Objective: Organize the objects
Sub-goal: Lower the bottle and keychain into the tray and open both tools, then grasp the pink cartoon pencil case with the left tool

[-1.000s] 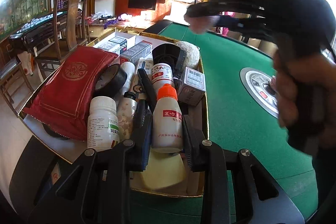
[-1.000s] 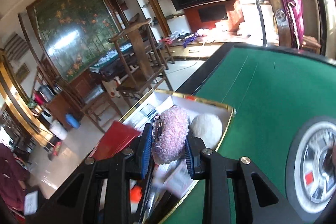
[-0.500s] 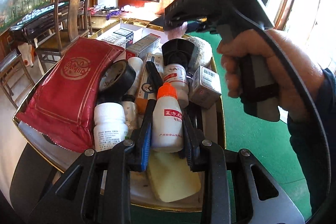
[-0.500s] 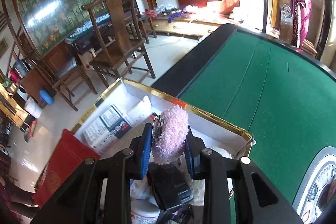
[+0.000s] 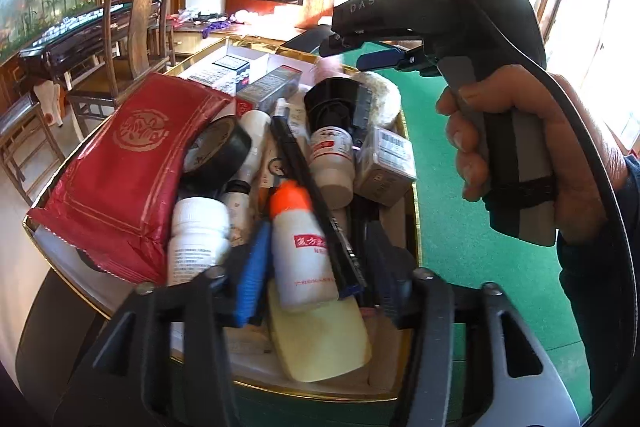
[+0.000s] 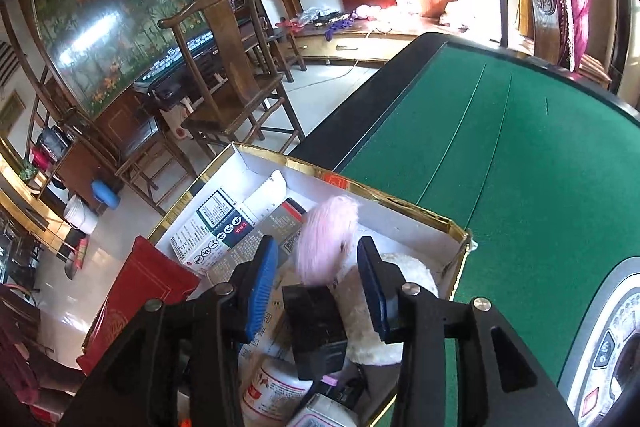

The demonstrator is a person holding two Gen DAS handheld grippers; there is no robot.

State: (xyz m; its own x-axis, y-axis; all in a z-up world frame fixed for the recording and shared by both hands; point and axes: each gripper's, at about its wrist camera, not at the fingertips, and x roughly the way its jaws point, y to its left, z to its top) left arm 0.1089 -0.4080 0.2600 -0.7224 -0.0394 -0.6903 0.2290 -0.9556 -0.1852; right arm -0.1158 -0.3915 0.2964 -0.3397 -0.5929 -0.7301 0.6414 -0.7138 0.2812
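A pink fluffy ball (image 6: 326,239), blurred as if falling, sits between the blue pads of the right claw (image 6: 318,285), which have just been opening and no longer press on it. It hangs just above the far corner of a gold-rimmed box (image 6: 460,227), over a cream fluffy ball (image 6: 404,279) and a black cap (image 6: 316,327). To do this release well, the right claw should stay low over that corner until the ball settles, then lift straight up so the pads do not drag it out over the rim.

Nearer the person, a white bottle with an orange cap (image 5: 302,247) lies between the pads of the left claw (image 5: 312,271). These jaws have also just been opening, and gaps show on both sides of the bottle, so it is let go. It rests on a yellow bar (image 5: 320,343), with a black pen (image 5: 316,203) slanting across it. The left claw should back away without nudging the pen or the white pill bottle (image 5: 198,239) beside it.

A red packet (image 5: 128,163) and a roll of black tape (image 5: 218,151) crowd the box's left side. The box stands on the green counter (image 6: 500,155), at its edge. A hand (image 5: 540,155) grips the right claw's handle
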